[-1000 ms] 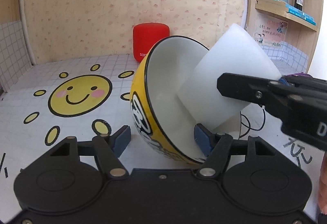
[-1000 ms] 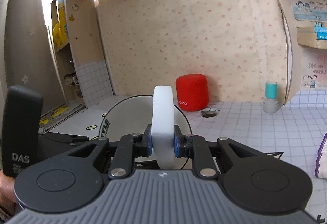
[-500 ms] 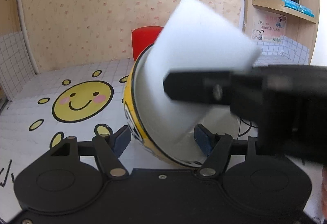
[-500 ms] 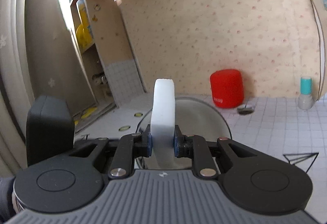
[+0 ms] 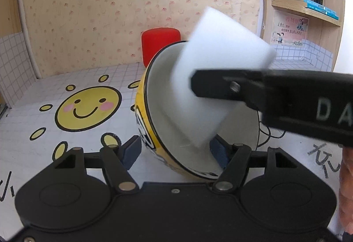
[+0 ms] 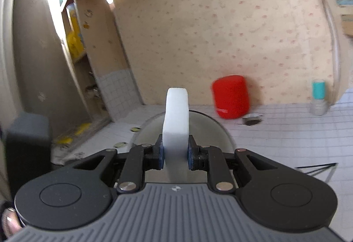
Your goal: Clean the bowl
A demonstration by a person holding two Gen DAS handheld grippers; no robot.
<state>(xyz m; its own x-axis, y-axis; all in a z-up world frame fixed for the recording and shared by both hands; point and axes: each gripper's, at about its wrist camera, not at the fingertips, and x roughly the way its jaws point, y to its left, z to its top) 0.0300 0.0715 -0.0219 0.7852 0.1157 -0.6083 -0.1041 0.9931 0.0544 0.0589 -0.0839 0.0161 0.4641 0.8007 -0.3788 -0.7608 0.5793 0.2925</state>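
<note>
A bowl [image 5: 157, 107], yellow outside and white inside, is tipped on its side with its opening facing right. My left gripper [image 5: 175, 151] is shut on the bowl's lower part, one blue pad on each side. My right gripper [image 6: 175, 154] is shut on a white sponge [image 6: 176, 109]. In the left wrist view the sponge [image 5: 220, 61] reaches into the bowl from the right and lies against the inner wall. One black finger [image 5: 242, 87] crosses in front of it. In the right wrist view the bowl [image 6: 209, 131] shows behind the sponge.
A red cylinder [image 5: 160, 43] stands by the back wall behind the bowl. The tabletop bears a smiling sun drawing [image 5: 88, 107]. A black cable [image 5: 270, 134] lies right of the bowl. A shelf [image 5: 308, 10] with books is at the right; a teal-capped bottle [image 6: 317, 96] stands further right.
The sponge swept from low on the bowl's right side up across the inner wall. The right gripper swung over and tilted. The left gripper kept the bowl nearly still.
</note>
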